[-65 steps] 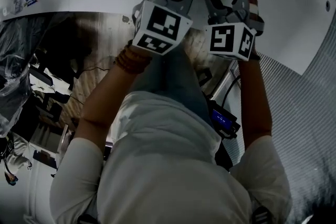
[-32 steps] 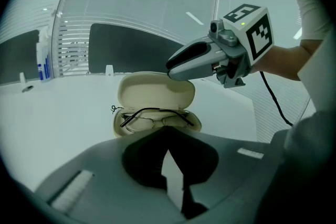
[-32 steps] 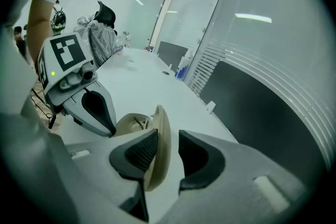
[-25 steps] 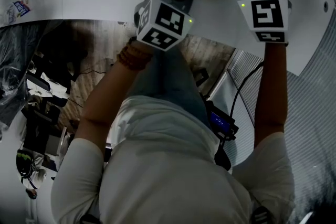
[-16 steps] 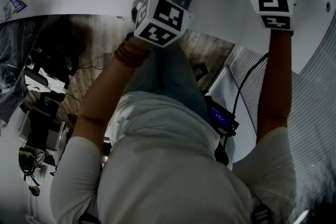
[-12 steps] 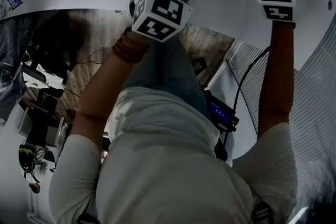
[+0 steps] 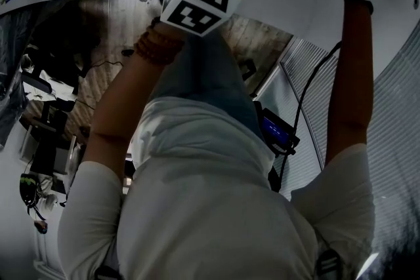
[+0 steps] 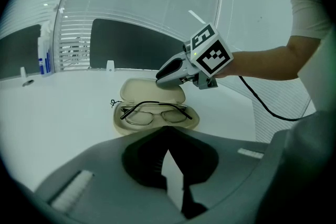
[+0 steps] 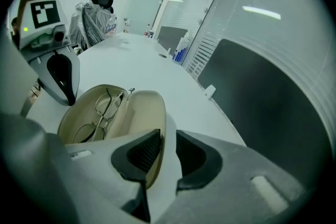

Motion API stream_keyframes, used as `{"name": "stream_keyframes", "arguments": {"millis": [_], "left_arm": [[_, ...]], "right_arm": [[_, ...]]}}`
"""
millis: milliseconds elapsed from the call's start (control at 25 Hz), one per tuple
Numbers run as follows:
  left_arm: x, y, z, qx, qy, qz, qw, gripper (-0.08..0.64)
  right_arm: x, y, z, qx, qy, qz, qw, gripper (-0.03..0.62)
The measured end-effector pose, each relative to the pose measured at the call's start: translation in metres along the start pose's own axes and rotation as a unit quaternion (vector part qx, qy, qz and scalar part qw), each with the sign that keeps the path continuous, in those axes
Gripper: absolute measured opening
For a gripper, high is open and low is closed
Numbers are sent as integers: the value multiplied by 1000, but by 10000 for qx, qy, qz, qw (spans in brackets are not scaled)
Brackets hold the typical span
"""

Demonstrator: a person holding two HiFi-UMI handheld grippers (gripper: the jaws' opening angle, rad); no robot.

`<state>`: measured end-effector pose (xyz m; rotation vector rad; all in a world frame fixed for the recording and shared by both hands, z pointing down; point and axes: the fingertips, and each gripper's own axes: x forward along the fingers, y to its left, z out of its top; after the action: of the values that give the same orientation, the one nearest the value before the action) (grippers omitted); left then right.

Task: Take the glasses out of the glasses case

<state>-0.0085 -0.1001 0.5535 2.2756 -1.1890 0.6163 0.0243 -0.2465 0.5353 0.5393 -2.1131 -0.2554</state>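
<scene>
The glasses case (image 9: pixel 137 113) lid is straddled, unclamped, by just-narrowing jaws of the right gripper (image 9: pixel 168 140); the left gripper (image 8: pixel 168 132) is shown shut, empty.

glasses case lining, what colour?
Cream-beige inside the glasses case; it shows best in the right gripper view.

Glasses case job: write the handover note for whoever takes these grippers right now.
Left gripper: jaws shut, empty, pointed at the glasses case from its front.
Right gripper: jaws part open and have just been closing, with the lid rim between them, not visibly pinched.
Things: the case lies open on the table, with the glasses in its base.
Done: case opened.
Left: lift the glasses out.
</scene>
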Motion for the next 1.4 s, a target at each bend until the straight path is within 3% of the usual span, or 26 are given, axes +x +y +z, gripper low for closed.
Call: {"name": "stream_keyframes", "arguments": {"millis": [280, 520, 680, 920, 1080, 1400], "left_arm": [[4, 2, -9, 35, 159, 29, 9999, 3], [2, 1, -14, 124, 225, 75, 9996, 3], [2, 1, -13, 40, 163, 49, 9998, 3], [-4, -3, -5, 50, 70, 32, 10000, 3], [-12, -2, 12, 105, -89, 83, 9999, 3], [-11, 5, 26, 45, -209, 151, 9997, 3]], "right_arm": [[17, 8, -5, -108, -64, 56, 9999, 51], [12, 8, -1, -118, -94, 60, 9999, 51], [-3, 10, 14, 90, -310, 128, 9994, 58], [-37, 13, 47, -42, -660, 172, 9977, 61], [-49, 25, 62, 92, -837, 486, 9953, 61], [-19, 78, 34, 180, -225, 1419, 9895, 102]]}}
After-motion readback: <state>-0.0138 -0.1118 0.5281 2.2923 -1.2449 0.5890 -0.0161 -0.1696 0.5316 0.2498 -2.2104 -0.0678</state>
